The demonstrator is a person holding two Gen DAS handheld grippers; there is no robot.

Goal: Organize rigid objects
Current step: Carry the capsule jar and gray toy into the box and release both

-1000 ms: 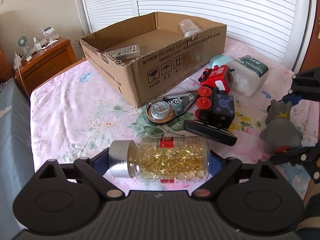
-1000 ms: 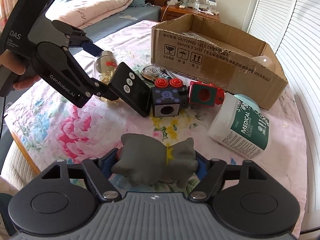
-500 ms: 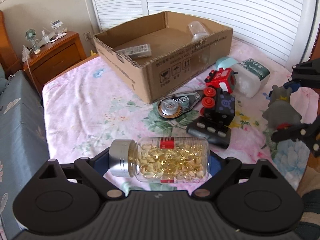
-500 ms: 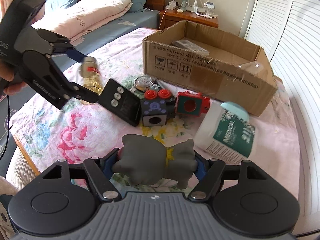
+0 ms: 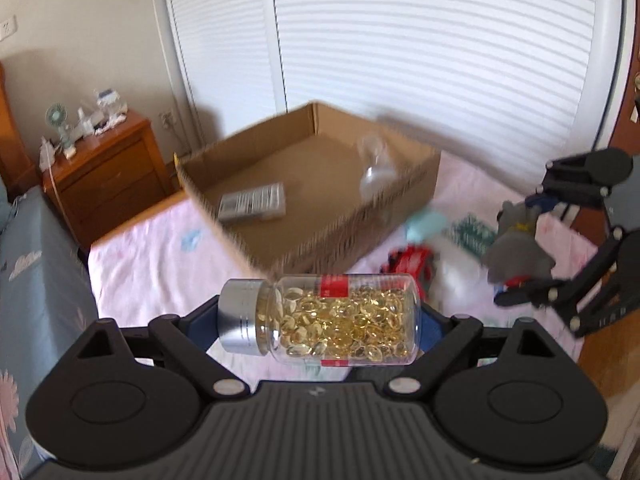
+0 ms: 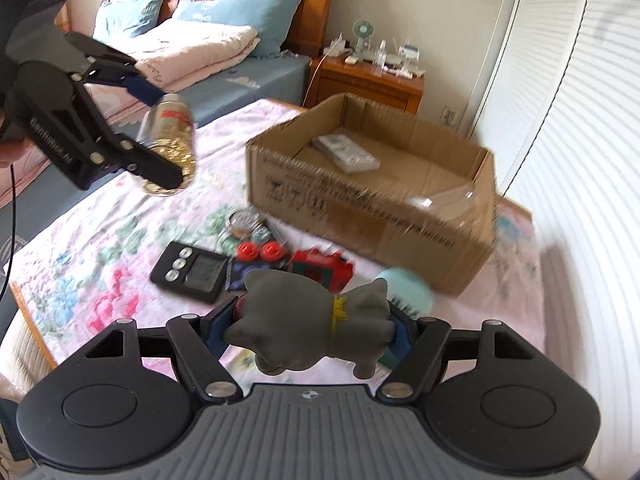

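Note:
A clear bottle (image 5: pixel 360 312) of yellow capsules with a silver cap lies crosswise between the pads of my left gripper (image 5: pixel 320 320), which is shut on its two ends. From the right wrist view that gripper (image 6: pixel 160 132) hangs in the air at the left, well above the bedspread. My right gripper (image 6: pixel 312 330) is shut on a grey toy animal (image 6: pixel 304 316) with a yellow collar, also lifted off the bed. An open cardboard box (image 5: pixel 360 224) stands ahead of both. It holds a grey remote (image 5: pixel 252 202) and a clear container (image 5: pixel 376 168).
On the flowered bedspread in front of the box lie a black timer (image 6: pixel 192 272), a dark cube toy with red knobs (image 6: pixel 256 256), a red toy (image 6: pixel 320 270), a round tape dispenser (image 6: pixel 244 222) and a white bottle with a teal cap (image 6: pixel 404 288). A wooden nightstand (image 5: pixel 104 168) stands beyond the bed.
Both grippers have risen off the bed with the capsule bottle and the grey toy still held. The box now sits lower and closer in both views.

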